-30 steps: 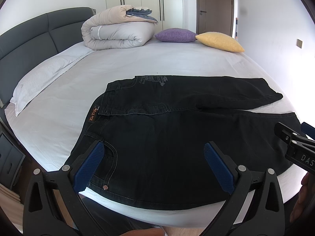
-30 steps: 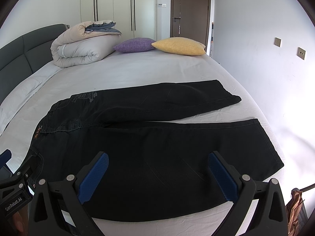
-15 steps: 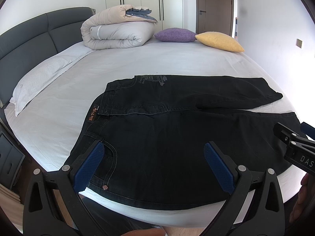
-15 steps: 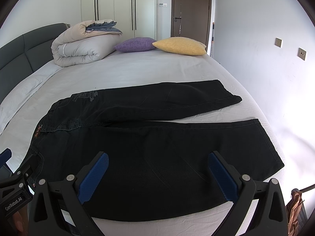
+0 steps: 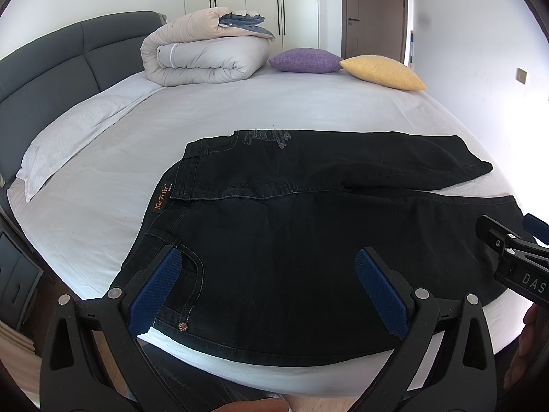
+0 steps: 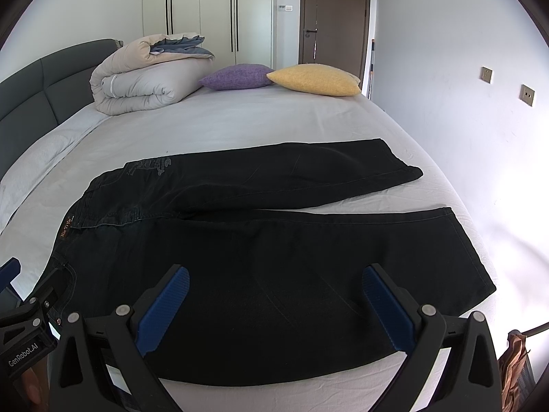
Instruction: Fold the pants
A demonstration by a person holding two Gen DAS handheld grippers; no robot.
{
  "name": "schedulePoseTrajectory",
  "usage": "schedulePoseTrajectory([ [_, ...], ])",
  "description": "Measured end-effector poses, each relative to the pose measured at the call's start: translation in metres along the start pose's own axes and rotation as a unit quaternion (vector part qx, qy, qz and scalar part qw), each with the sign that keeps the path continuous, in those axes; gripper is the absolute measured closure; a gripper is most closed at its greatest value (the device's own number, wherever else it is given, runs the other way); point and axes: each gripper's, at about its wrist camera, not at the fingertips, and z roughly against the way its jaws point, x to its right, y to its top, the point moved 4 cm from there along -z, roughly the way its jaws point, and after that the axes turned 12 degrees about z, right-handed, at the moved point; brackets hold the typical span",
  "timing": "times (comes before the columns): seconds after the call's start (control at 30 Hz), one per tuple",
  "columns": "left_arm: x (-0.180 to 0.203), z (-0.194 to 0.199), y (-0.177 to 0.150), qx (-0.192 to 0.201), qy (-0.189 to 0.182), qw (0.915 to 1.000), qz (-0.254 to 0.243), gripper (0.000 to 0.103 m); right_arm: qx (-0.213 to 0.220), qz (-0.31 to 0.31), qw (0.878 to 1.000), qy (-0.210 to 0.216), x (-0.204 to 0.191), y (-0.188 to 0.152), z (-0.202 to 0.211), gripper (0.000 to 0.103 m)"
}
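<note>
I hold both the left gripper point(image 5: 267, 288) and right gripper point(image 6: 274, 305) spread wide above the near edge of the black pants point(image 5: 308, 240), gripping nothing.

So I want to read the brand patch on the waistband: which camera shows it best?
The left wrist view: the tan brand patch on the black pants sits near centre, its orange lettering visible though hard to read. The right wrist view shows it smaller, foreshortened, near the left edge.
</note>
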Motion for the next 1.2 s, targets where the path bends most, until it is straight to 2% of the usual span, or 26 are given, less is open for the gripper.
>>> schedulePoseTrajectory([
  [0.63,-0.004,-0.006,-0.006,-0.001,0.002,1.0,-0.002,0.0,-0.004,0.004,1.0,0.005,-0.005,-0.002,-0.003,0.0],
  [0.83,0.0,-0.01,-0.005,0.013,0.002,0.9997,-0.019,0.0,-0.009,0.011,1.0,0.009,-0.008,0.0,-0.008,0.0],
  [0.97,-0.005,-0.028,0.006,0.016,-0.011,0.9988,-0.045,0.0,-0.007,0.035,0.999,0.032,-0.012,0.004,-0.016,0.0],
  [1.07,-0.024,-0.053,0.025,0.014,-0.014,0.9991,-0.038,0.0,0.006,0.064,0.995,0.077,-0.015,0.016,-0.024,0.0],
  [1.2,-0.05,-0.097,0.053,-0.021,-0.039,0.9987,-0.025,0.0,0.027,0.099,0.986,0.13,-0.013,0.043,-0.041,0.0],
])
